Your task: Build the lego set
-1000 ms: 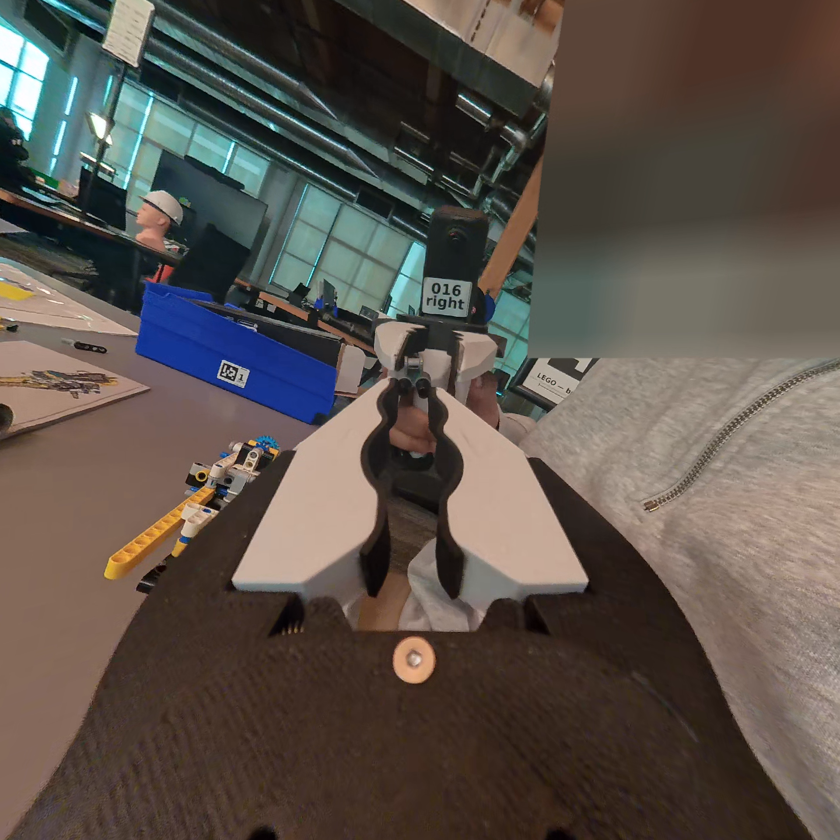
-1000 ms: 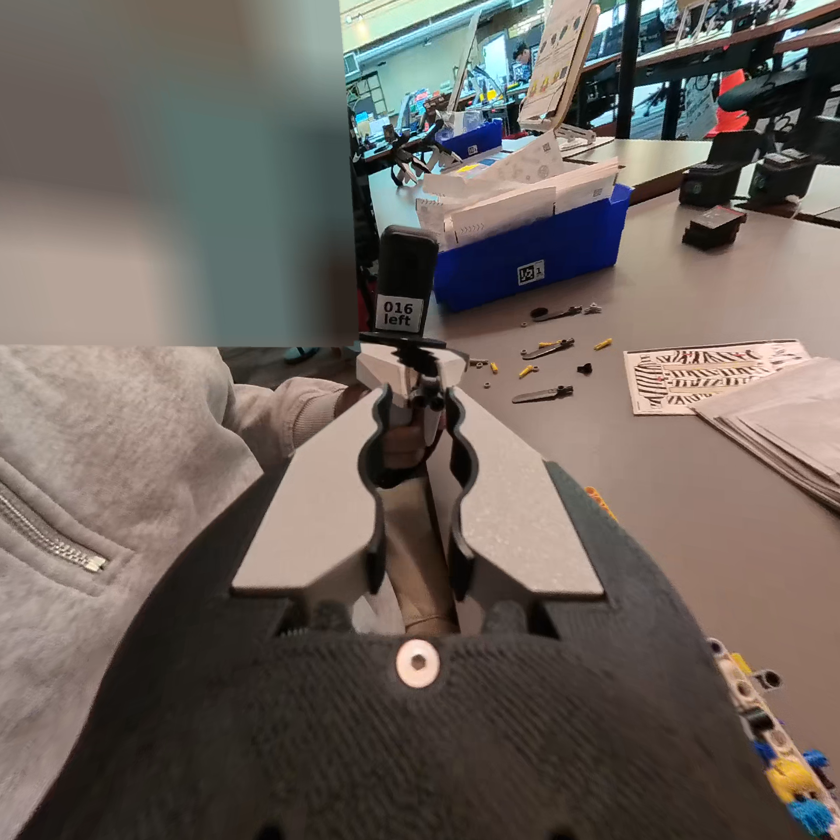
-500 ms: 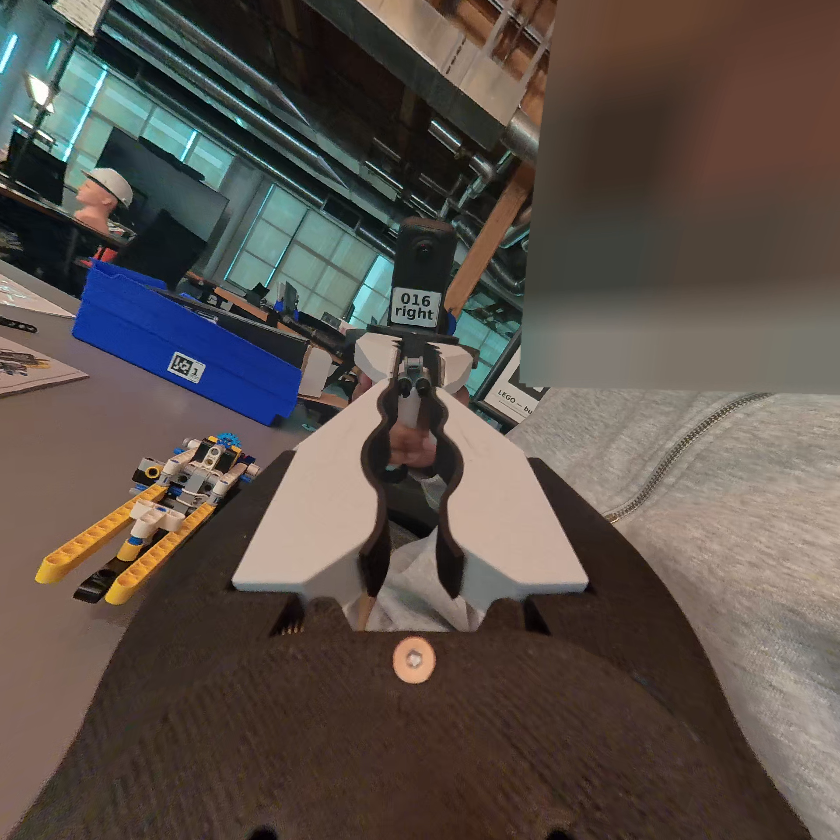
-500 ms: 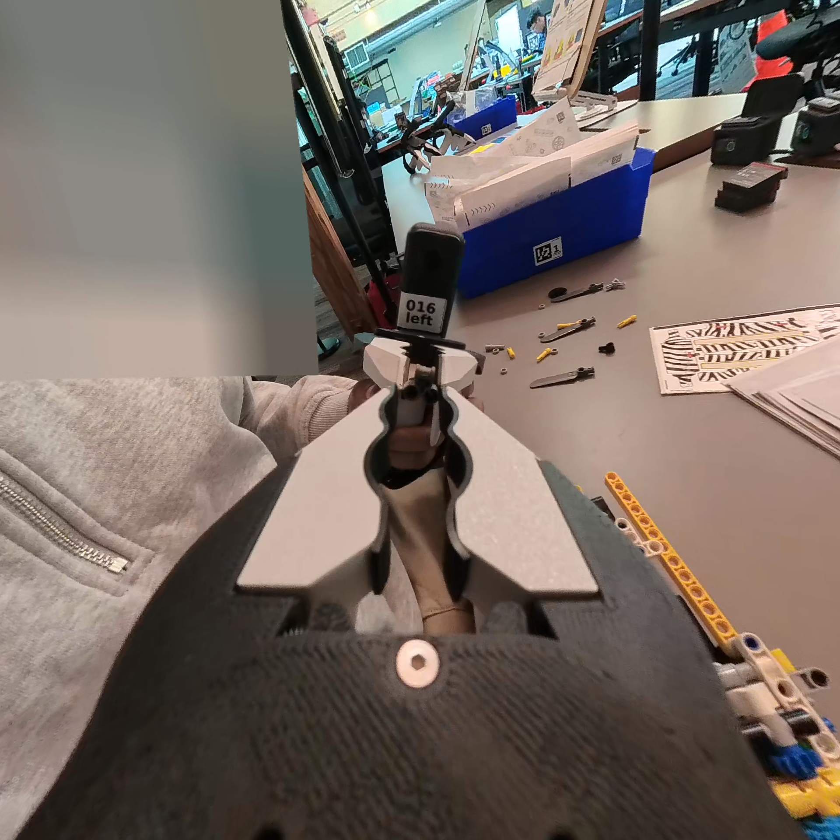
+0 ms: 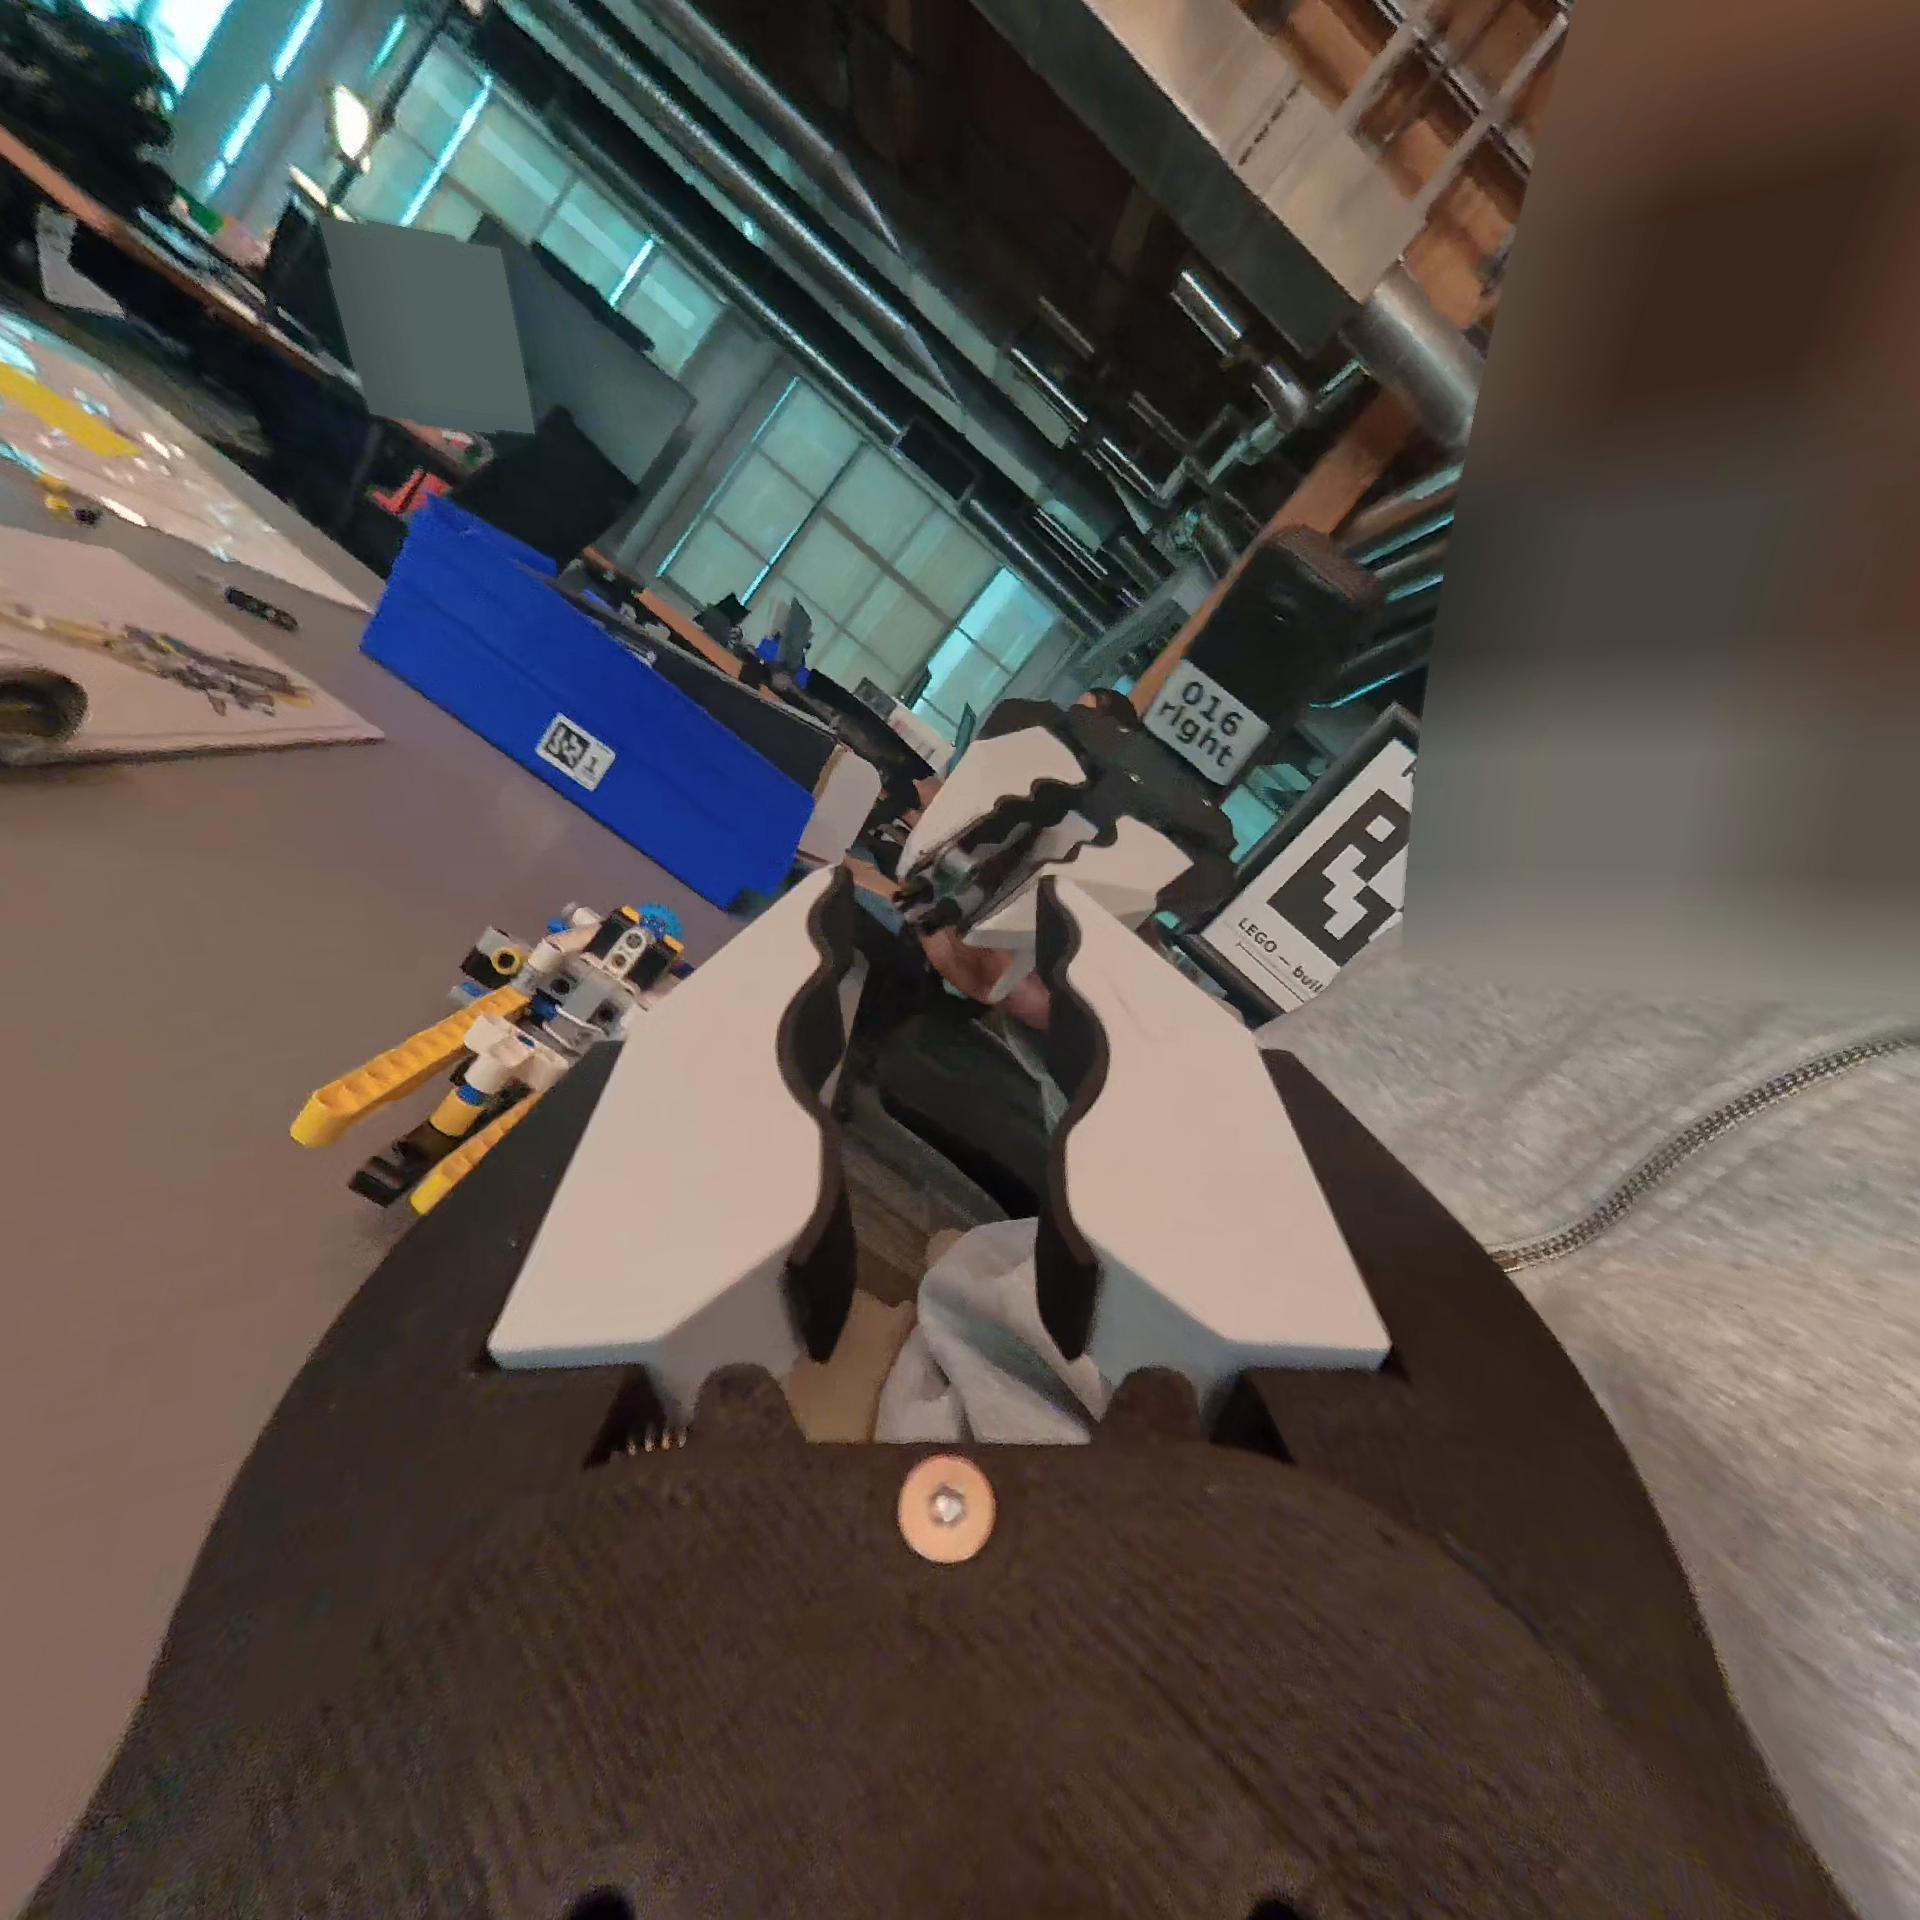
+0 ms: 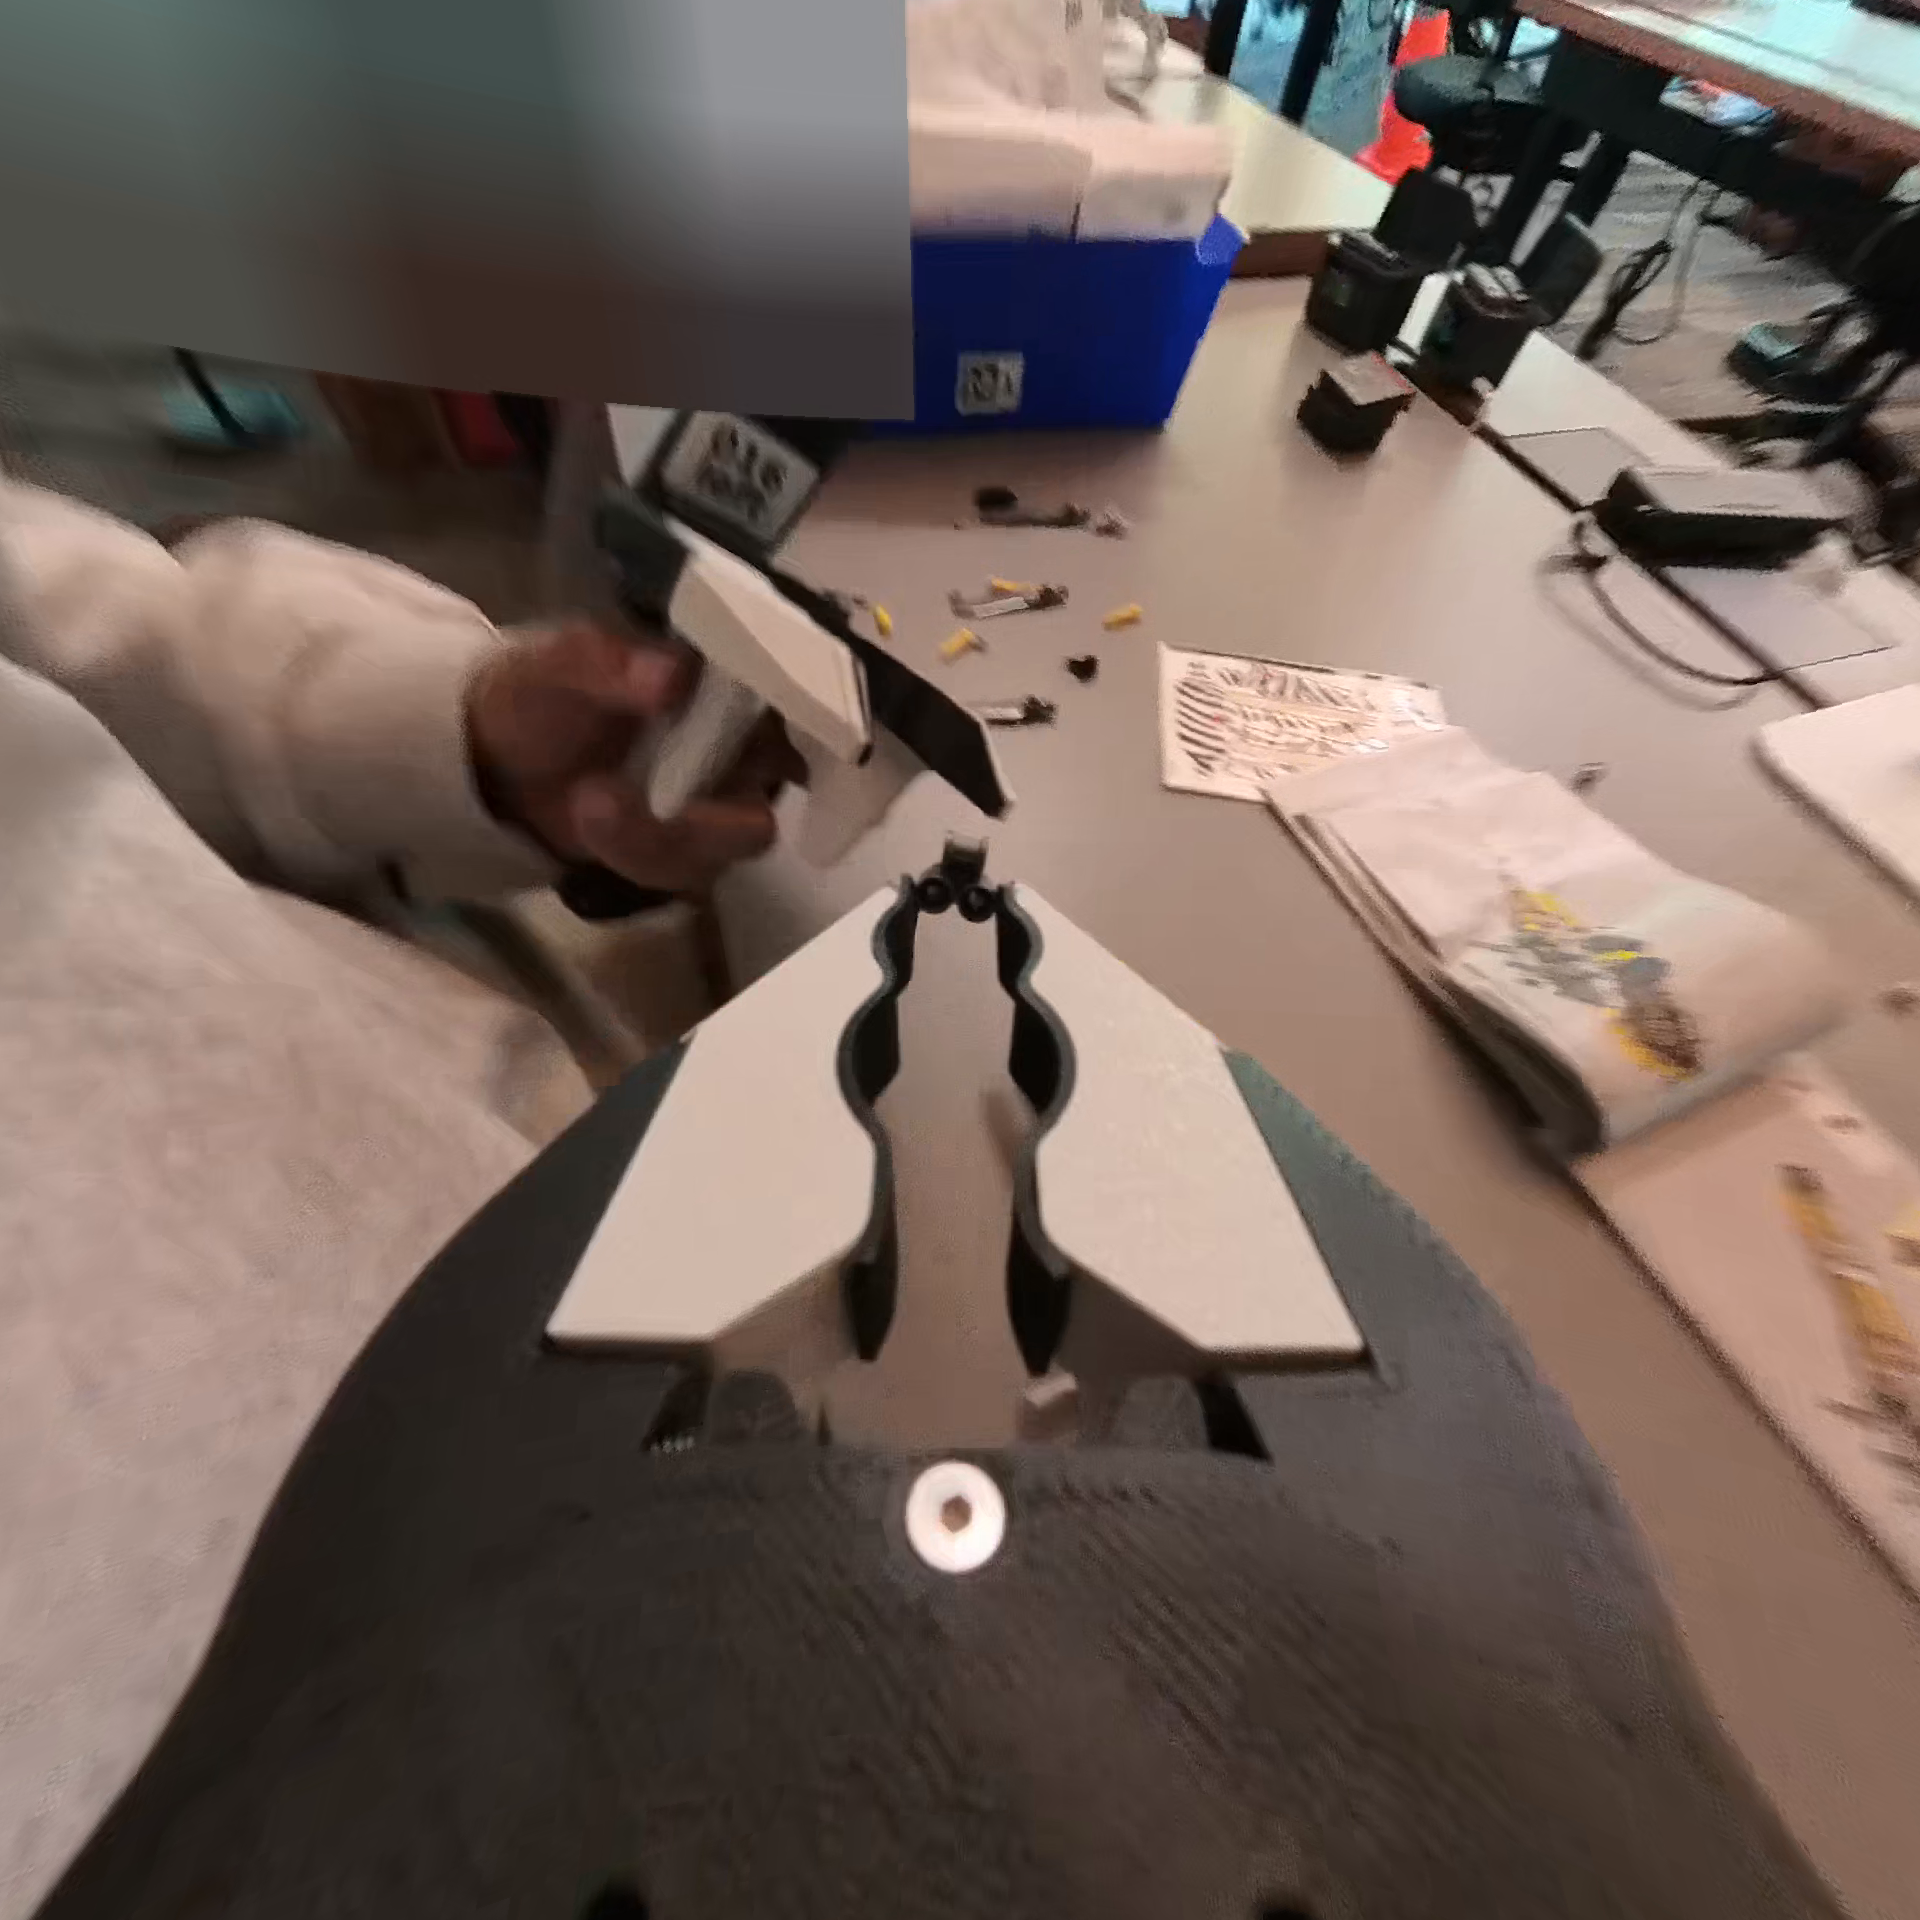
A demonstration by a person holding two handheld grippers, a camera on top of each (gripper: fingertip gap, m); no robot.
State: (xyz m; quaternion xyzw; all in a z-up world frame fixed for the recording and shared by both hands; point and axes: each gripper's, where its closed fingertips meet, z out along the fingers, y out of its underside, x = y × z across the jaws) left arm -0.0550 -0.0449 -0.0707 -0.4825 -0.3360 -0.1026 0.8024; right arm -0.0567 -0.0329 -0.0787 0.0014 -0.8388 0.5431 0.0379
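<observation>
My right gripper (image 6: 956,899) is shut on a small grey Lego connector with black pins (image 6: 961,868), held in the air over the table edge. My left gripper (image 5: 940,894) is open and empty, its fingertips just in front of that connector (image 5: 948,881) and apart from it. In the right wrist view the left gripper (image 6: 989,802) points down at the connector from the upper left, held by a hand. The partly built Lego model (image 5: 551,1003), with yellow beams and white, black and blue parts, lies on the grey table (image 5: 208,935) to the left.
A blue bin (image 5: 582,717) stands behind the model; it also shows in the right wrist view (image 6: 1060,322). Loose small parts (image 6: 997,603), a sticker sheet (image 6: 1299,717) and stacked booklets (image 6: 1507,894) lie on the table. A person's grey zipped top (image 5: 1610,1195) is close on the right. Both grippers' tips are close together, under 4 cm apart.
My left gripper has opened and let go of the connector, and the two grippers have drawn apart and tilted. The right gripper keeps hold of the connector.
</observation>
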